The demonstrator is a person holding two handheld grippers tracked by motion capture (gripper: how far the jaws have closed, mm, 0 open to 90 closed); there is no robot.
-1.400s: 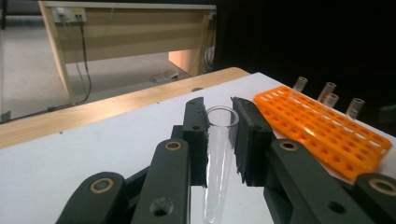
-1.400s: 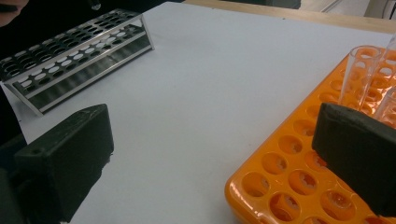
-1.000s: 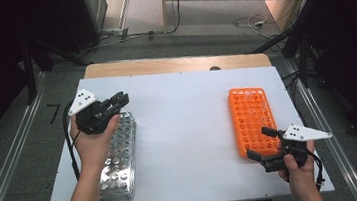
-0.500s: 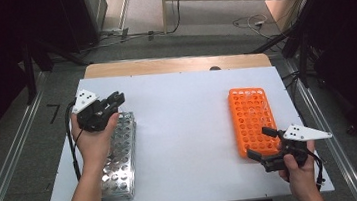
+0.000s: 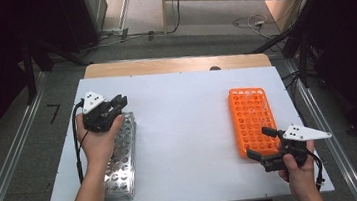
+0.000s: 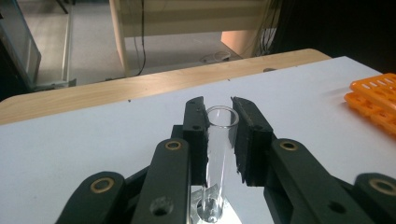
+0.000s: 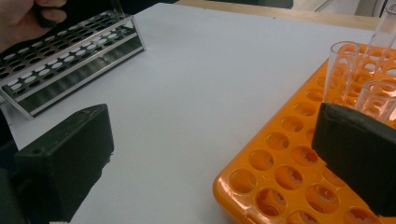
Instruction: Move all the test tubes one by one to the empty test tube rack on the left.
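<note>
At nine o'clock on the white worktop, a clear glass test tube was pinched upright by the left gripper over the perforated steel rack, apparently for seating. The right gripper was held with fingers spread at the orange plastic rack, seemingly ready for another tube.

Our right gripper stands with jaws wide apart above the white table. At right, the orange rack holds perhaps three clear tubes; the metal rack lies far left.
</note>
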